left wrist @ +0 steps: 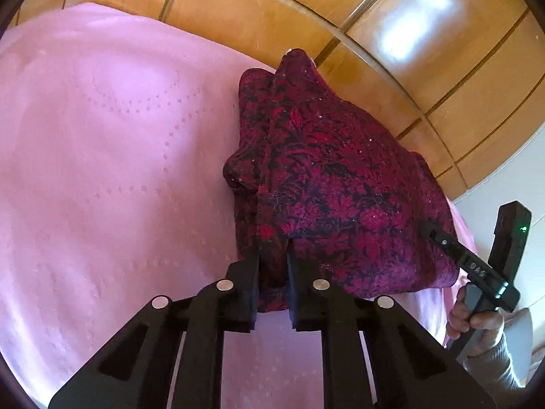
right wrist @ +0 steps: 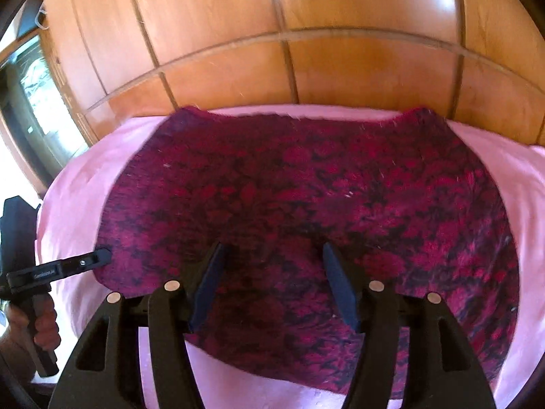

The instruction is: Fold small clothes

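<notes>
This looks like a bedroom in a home. A bed spread with a pale pink embossed sheet (left wrist: 102, 129) lies under the claw, and ahead of it stands a glossy panelled orange-brown wooden wardrobe front (right wrist: 306, 17), reflecting window light.

Red patterned garment (right wrist: 306, 204) blurred in the right wrist view, its near edge hidden behind the gripper frame, person's hand (left wrist: 477, 320) partly cut off.

garment (right wrist: 306, 184): fuzzy knit | sheet (left wrist: 102, 136): smooth cloth | wardrobe (right wrist: 340, 17): glossy wood
</notes>
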Demonstrator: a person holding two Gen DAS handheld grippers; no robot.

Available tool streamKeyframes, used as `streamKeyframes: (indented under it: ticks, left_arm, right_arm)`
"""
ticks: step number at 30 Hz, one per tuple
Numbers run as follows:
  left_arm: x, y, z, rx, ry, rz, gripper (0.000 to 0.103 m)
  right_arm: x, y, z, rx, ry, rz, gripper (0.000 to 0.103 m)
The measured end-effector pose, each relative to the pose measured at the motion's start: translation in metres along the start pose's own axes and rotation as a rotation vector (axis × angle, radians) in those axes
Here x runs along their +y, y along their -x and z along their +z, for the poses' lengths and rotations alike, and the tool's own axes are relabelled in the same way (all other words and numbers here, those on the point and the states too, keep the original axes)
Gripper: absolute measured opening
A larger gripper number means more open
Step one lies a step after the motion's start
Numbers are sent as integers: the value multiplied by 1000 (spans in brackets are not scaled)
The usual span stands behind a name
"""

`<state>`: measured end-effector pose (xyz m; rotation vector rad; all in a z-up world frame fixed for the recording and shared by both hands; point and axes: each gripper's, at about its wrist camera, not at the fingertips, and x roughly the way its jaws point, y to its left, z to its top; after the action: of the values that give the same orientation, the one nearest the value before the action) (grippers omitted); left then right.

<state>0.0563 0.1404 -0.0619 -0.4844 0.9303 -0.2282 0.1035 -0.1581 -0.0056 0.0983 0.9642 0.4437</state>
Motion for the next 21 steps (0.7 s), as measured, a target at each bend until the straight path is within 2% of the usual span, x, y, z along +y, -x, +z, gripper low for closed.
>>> streamKeyframes:
  ticks: [3, 4, 5, 8, 10, 12, 14, 16, 20, 21]
  left_arm:
    - [4, 3, -3, 17, 13, 19, 12]
    - [-2, 6, -3, 6, -7, 60, 14]
    - [-10, 11, -2, -18, -35, 100, 14]
    - [-34, 28, -3, -98, -103, 131, 15]
    - [-53, 36, -5, -136, -152, 144, 16]
    - [-66, 38, -4, -156, -184, 129, 30]
    - [-75, 35, -4, -167, -195, 129, 31]
    - [-85, 36, -5, -199, -226, 193, 31]
    - [-77, 43, -4, -236, -133, 326, 31]
    - [-80, 46, -6, -245, -147, 321, 31]
  right_arm:
    - [-9, -11, -8, 10, 41, -9, 56]
    - [-12, -12, -11, 3, 37, 2, 56]
    - [-11, -9, -17, -3, 37, 0, 56]
    - [-7, -3, -15, -8, 31, -27, 57]
    - [-3, 8, -16, -19, 18, -27, 65]
    - [6, 21, -18, -32, 18, -22, 68]
    - [11, 34, -22, -44, 15, -13, 68]
    - [12, 44, -31, -45, 13, -10, 68]
    - [13, 54, -53, -20, 39, -66, 68]
    - [14, 48, -53, -11, 35, -72, 68]
